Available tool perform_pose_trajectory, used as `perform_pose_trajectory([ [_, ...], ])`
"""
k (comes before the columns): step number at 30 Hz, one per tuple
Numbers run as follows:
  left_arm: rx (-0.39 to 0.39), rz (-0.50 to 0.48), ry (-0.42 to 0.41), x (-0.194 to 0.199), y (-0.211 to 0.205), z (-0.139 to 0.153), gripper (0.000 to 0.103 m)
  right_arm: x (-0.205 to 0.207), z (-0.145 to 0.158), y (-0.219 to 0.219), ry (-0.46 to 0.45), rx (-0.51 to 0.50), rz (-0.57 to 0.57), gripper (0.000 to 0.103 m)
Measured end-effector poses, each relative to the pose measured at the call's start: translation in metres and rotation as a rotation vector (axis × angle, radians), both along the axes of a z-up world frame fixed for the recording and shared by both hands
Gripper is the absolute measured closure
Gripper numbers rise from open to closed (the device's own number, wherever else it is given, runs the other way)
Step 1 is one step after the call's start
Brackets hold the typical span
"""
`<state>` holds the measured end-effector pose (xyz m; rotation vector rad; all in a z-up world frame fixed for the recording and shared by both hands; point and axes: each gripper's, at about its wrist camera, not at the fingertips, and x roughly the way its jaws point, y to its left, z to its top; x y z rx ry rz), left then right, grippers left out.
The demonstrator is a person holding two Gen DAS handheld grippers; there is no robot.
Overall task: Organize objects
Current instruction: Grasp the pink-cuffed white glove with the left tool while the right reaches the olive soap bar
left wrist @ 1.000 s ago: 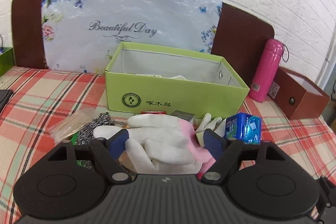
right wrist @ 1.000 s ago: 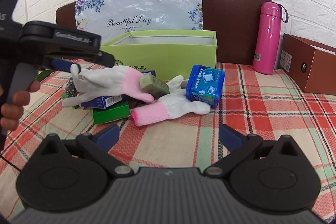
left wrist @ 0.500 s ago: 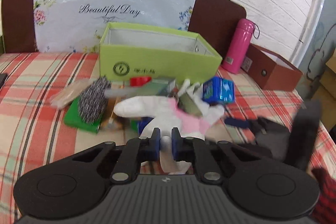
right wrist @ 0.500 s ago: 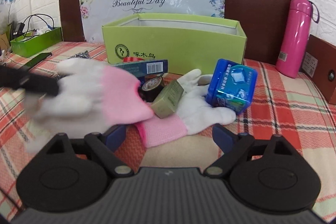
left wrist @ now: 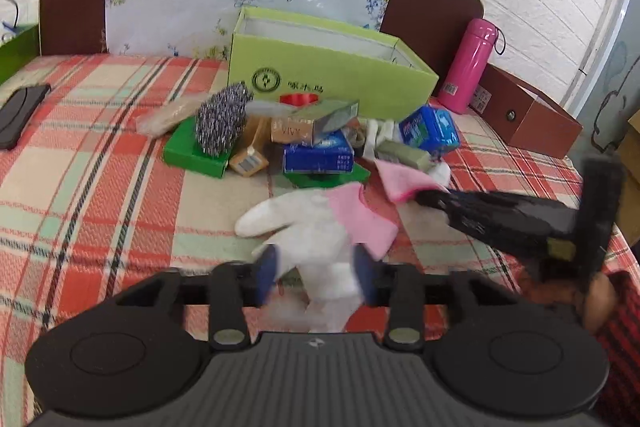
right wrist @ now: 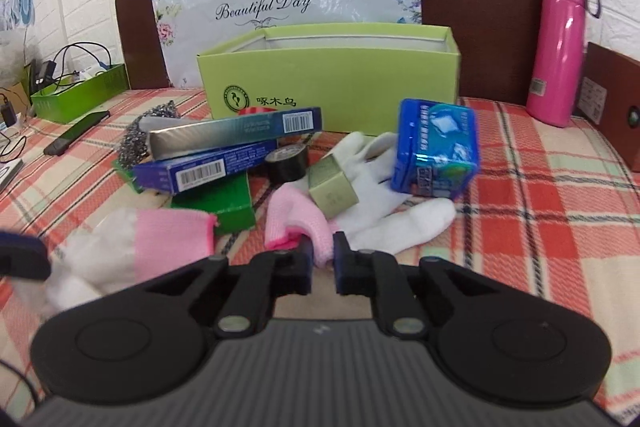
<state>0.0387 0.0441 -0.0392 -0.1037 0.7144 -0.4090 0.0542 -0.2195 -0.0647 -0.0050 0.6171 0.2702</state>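
Observation:
A white glove with a pink cuff [left wrist: 316, 223] lies flat on the plaid cloth, apart from the pile. My left gripper [left wrist: 316, 275] straddles its finger end with the jaws opening and the pads off the fabric. A second glove [right wrist: 380, 203] lies under a small olive box [right wrist: 332, 187] and a blue pack [right wrist: 436, 151]. My right gripper [right wrist: 322, 255] is shut on that glove's pink cuff [right wrist: 292, 219]. In the left wrist view the right gripper [left wrist: 500, 215] reaches in from the right. An open lime-green box [right wrist: 328, 83] stands behind the pile.
The pile also holds a steel scourer [left wrist: 220, 119], blue and green cartons [right wrist: 208, 171] and a roll of black tape [right wrist: 286, 163]. A pink bottle [right wrist: 556, 47] and a brown box [left wrist: 528, 115] stand at the right. A phone [left wrist: 20, 115] lies far left.
My left gripper dragged the first glove out of the pile toward me, shut on it, then spread apart and let it lie. My right gripper came down onto the second glove's cuff and shut.

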Motion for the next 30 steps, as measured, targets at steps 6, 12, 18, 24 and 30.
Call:
perform_pose_trajectory([
  [6,0.035,-0.058,-0.034,0.024,-0.011,-0.010,0.028,-0.055,0.006,-0.039,0.009,-0.017,-0.033,0.093],
  [12,0.122,-0.102,0.048,0.037,-0.031,-0.034,0.027,-0.073,0.004,-0.061,0.066,0.019,-0.063,0.058],
  [18,0.140,-0.151,0.033,0.024,-0.032,-0.037,0.029,-0.060,0.003,-0.045,0.038,-0.001,-0.030,0.038],
  [24,0.174,-0.132,0.021,0.024,-0.037,-0.037,0.028,-0.050,0.004,-0.038,0.026,-0.030,-0.028,0.030],
  [30,0.197,-0.117,0.010,0.028,-0.040,-0.039,0.024,-0.059,0.032,-0.045,-0.059,0.023,-0.011,0.022],
])
